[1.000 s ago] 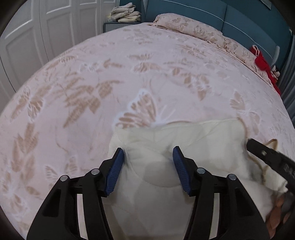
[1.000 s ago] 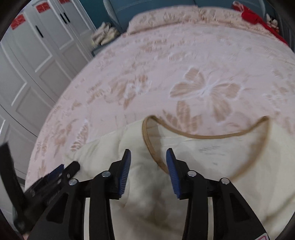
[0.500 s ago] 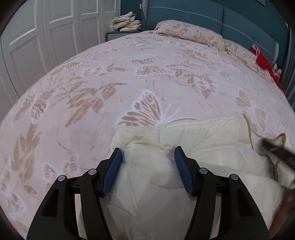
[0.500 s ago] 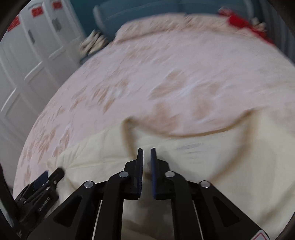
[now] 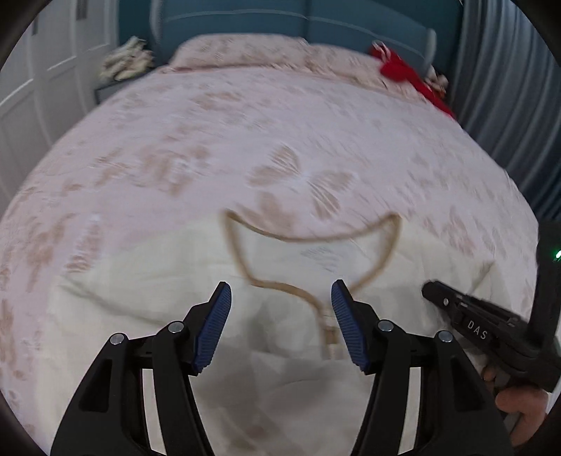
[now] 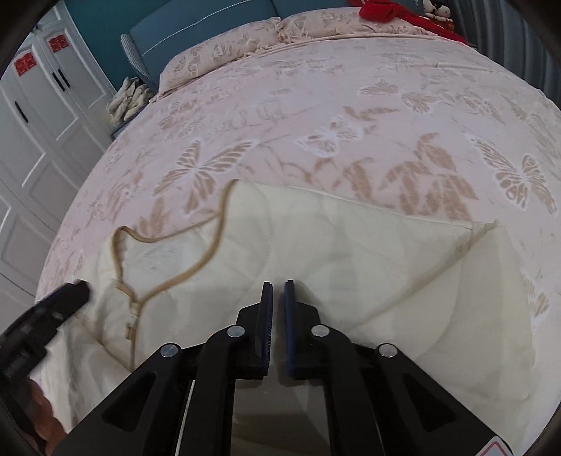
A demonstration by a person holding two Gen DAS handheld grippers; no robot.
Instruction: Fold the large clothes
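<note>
A cream quilted garment with tan trim around its neckline lies flat on the pink butterfly bedspread; it also shows in the right wrist view. My left gripper is open and hovers above the garment's front opening, holding nothing. My right gripper is shut above the garment's shoulder area; I see no cloth between its pads. The right gripper's tip shows in the left wrist view, and the left gripper's tip shows in the right wrist view.
A teal headboard and pillows are at the far end. A red item lies at the far right of the bed. White wardrobe doors stand left, beside a pile of folded cloth.
My left gripper has swung from the garment's left edge to above its neckline, still open. My right gripper shut and has moved right, away from the neckline toward the shoulder.
</note>
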